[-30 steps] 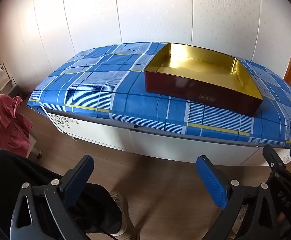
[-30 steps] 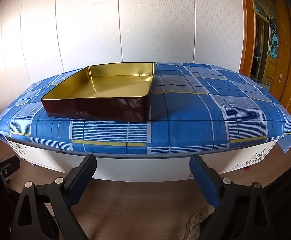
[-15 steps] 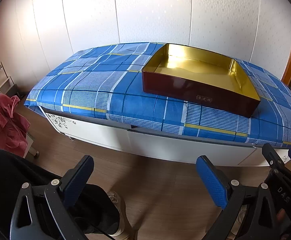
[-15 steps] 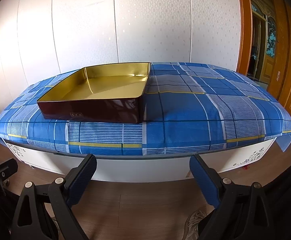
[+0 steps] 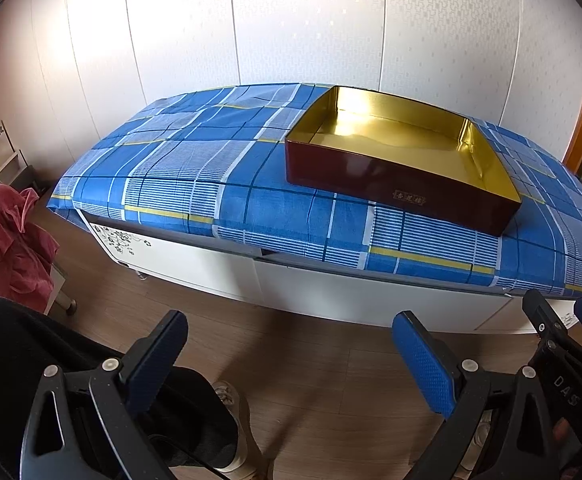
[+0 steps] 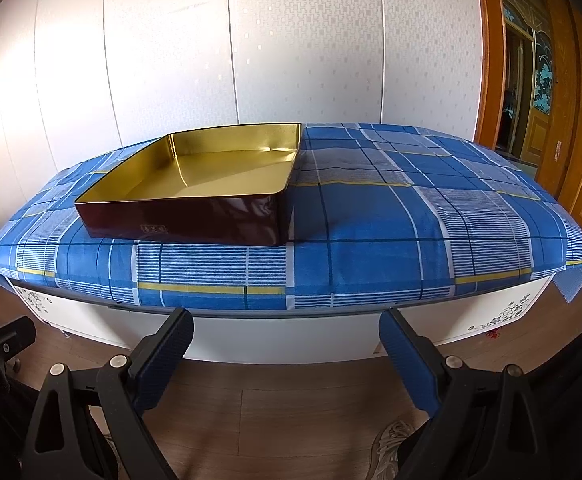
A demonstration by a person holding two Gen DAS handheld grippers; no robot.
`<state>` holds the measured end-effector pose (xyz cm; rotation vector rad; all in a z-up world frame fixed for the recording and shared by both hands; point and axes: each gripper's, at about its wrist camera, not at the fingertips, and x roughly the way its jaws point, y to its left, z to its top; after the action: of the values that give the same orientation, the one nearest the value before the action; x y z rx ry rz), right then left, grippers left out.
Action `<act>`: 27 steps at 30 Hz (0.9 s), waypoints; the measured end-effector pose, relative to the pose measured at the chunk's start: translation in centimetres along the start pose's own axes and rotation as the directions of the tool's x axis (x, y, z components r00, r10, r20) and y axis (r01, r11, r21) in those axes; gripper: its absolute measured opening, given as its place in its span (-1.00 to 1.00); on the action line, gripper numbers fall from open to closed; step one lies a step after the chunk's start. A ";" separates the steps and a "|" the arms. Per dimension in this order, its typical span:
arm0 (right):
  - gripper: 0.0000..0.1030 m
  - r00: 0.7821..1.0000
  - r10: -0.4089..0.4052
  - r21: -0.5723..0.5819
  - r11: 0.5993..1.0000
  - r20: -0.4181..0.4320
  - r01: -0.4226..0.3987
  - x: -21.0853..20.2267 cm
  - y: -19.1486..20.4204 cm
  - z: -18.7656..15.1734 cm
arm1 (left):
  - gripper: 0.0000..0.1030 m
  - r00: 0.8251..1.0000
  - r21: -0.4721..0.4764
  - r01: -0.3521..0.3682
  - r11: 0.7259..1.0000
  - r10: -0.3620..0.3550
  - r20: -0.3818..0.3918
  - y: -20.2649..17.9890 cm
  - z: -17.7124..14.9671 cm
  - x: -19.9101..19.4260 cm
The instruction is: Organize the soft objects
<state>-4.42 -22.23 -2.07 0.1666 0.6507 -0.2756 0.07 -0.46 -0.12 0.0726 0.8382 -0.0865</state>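
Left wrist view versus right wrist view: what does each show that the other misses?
Only the left wrist view shows the pink cloth heaped at floor level, left of the table. Only the right wrist view shows the wooden door. Both show the empty gold-lined box on the blue plaid cloth, and both the left gripper and right gripper open, holding nothing.

Tray (image 6: 227, 200) on the cloth (image 6: 411, 216) — wall (image 6: 291, 40) behind.

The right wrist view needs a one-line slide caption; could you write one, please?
Open right gripper faces an empty gold-lined box on a blue plaid cloth.
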 end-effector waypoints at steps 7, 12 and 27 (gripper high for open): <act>0.85 1.000 0.002 0.000 1.000 -0.003 -0.002 0.0 0.0 -0.1 | 0.99 1.000 -0.002 -0.002 1.000 0.002 -0.005 -0.1 -0.1 0.1; 0.85 1.000 0.006 -0.001 1.000 -0.006 -0.006 0.1 0.0 -0.1 | 0.99 1.000 -0.005 0.000 1.000 0.000 -0.006 -0.1 -0.1 0.1; 0.85 1.000 0.011 -0.003 1.000 -0.010 -0.011 0.3 0.1 -0.2 | 0.99 1.000 -0.009 0.006 1.000 -0.007 -0.018 -0.1 0.1 0.5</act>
<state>-4.25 -22.17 -2.38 0.1692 0.6602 -0.2635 0.43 -0.58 -0.43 0.0624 0.8567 -0.0883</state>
